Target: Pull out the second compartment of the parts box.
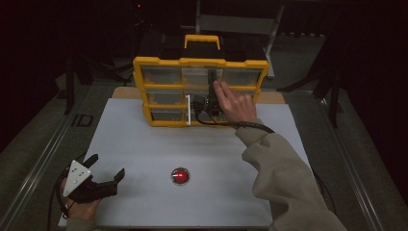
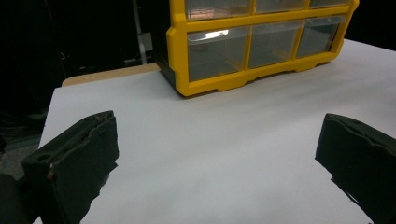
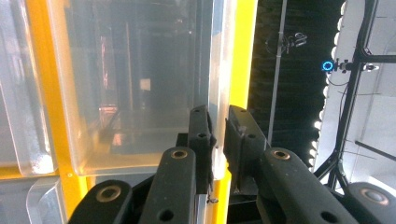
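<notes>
Left gripper [image 1: 103, 168] rests idle, jaws wide apart, at the table's [image 1: 144, 144] near-left corner. Right gripper [image 3: 218, 122] pinches the front lip of a clear drawer [image 3: 140, 84] in the yellow organizer [image 1: 199, 61] at the far edge. Judged step: opening the drawer; next, a straight pull toward the person.

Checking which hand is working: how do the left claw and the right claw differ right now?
The left claw is wide open over the bare white table; the right claw is pinched on a clear drawer's edge. The left sits low by the table's near edge; the right is raised at the yellow organizer. Both have black jaws.
</notes>
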A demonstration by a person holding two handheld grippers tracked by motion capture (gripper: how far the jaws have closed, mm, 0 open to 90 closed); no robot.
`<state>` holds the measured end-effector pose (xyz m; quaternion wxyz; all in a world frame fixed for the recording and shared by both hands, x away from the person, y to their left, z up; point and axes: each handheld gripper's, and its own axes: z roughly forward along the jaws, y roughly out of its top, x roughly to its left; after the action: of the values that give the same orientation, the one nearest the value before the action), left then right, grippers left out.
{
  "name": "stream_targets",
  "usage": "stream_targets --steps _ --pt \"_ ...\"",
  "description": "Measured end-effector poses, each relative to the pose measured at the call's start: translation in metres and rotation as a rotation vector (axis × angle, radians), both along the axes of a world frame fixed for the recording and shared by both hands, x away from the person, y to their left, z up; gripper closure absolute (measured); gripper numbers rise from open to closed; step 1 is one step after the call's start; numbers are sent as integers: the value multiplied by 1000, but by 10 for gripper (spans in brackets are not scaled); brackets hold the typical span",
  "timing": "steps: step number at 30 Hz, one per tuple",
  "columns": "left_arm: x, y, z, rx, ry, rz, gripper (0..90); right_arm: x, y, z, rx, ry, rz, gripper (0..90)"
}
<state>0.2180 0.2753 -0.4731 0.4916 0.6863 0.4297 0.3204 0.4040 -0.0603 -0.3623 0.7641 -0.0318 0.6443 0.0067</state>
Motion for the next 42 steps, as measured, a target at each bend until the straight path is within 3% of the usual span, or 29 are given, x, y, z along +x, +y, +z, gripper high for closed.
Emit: stream_targets --steps 42 --pt "0 0 0 2 0 1 0 -34 -4 5 7 36 18 803"
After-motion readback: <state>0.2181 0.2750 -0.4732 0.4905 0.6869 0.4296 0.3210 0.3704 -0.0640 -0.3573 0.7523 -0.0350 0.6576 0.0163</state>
